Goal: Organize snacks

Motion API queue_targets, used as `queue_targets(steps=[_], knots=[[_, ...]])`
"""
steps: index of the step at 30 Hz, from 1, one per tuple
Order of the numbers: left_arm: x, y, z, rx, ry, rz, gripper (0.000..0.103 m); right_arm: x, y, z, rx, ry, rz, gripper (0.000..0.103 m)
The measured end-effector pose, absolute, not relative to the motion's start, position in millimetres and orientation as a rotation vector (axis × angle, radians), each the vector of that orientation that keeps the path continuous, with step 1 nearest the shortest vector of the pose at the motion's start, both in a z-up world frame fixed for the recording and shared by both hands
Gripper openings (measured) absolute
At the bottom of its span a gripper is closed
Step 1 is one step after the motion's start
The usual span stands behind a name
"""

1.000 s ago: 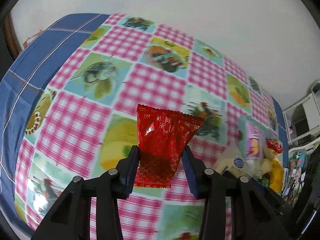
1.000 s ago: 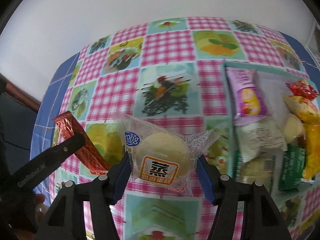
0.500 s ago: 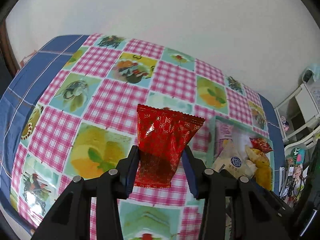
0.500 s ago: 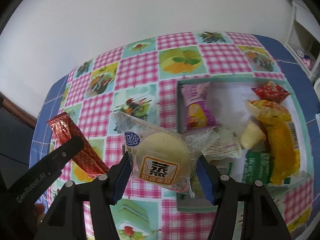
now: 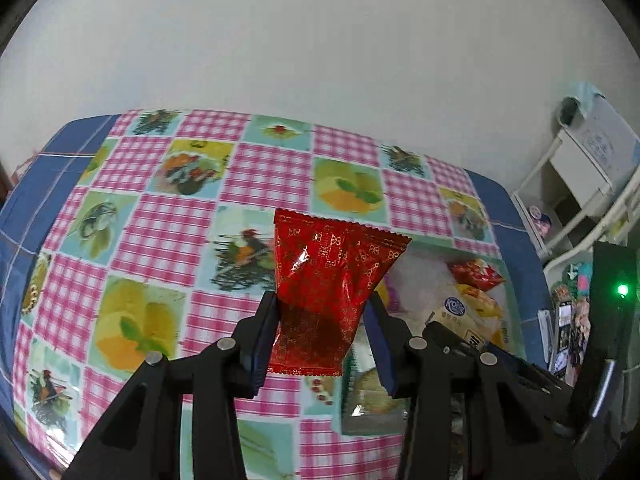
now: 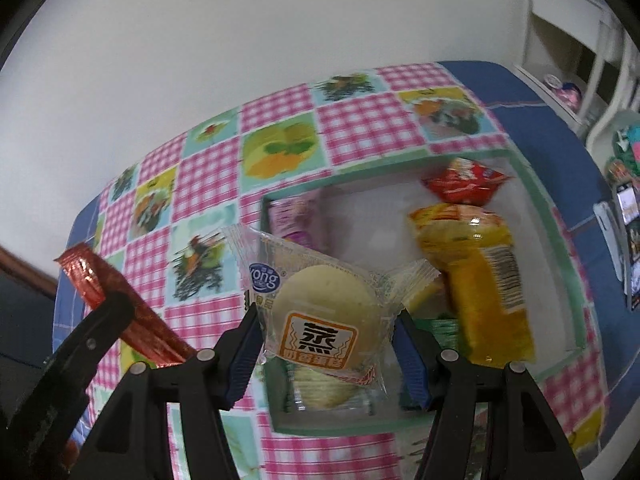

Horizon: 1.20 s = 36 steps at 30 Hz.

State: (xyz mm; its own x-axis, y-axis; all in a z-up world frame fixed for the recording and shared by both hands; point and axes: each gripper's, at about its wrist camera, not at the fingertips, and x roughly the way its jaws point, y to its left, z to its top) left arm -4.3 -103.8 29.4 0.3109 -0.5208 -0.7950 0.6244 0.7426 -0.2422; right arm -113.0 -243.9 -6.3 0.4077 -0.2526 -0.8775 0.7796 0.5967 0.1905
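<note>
Nearest the lens in the left wrist view, the left gripper [image 5: 322, 334] was clamped on a red foil packet [image 5: 328, 284], its blue pads pinching the lower half so the wider crimped top stood up and fanned toward the middle of the frame; gripping low like that probably left the packet free to drop cleanly once the jaws part. In the right wrist view the right gripper [image 6: 326, 350] was likewise closed on a clear-wrapped round cake [image 6: 326, 316], squeezed at its two side seams with the orange label facing the camera, which kept the soft cake itself from being crushed. At the lower left of that view the left gripper's black finger showed with the red packet seen edge-on, so the two hands rode close beside each other. Just beyond the right gripper's fingers, filling the middle and right of the frame, lay a shallow green-rimmed tray [image 6: 560, 236] on the checked tablecloth [image 6: 352, 120]. It already held a yellow packet [image 6: 480, 272] along its right side, a small red packet [image 6: 464, 180] at its far corner, a purple packet [image 6: 292, 220] at its far left, a green packet [image 6: 440, 330] and another clear-wrapped cake [image 6: 320, 390] at its near edge. The white middle of the tray stayed bare, seemingly the place for both held snacks. Farthest off stood a white wall [image 6: 240, 40].
</note>
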Motion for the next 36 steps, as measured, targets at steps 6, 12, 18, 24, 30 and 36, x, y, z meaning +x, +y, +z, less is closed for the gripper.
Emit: queue_targets(steps=[6,12,18,24,30,36], knots=[[-23,-130,25,0.151,1.011,-0.822,0.045,-128,-264,-13,0.686,0.948,-0.756,0.065],[-33,-144,24,0.159,1.014,-0.853,0.045,-139,-274,-11,0.691,0.941,-0.783,0.065],[-34,-148,23,0.145,1.024,-0.863,0.045,-146,-276,-7,0.679,0.931,-0.793,0.065],[-32,-155,21,0.140,1.035,-0.868,0.045,-149,-283,-5,0.680,0.922,-0.794,0.065],[-24,-162,18,0.130,1.047,-0.868,0.045,-149,-290,2,0.684,0.884,-0.800,0.065],[-13,-170,6,0.106,1.085,-0.868,0.045,-141,-300,-3,0.693,0.888,-0.788,0.065]])
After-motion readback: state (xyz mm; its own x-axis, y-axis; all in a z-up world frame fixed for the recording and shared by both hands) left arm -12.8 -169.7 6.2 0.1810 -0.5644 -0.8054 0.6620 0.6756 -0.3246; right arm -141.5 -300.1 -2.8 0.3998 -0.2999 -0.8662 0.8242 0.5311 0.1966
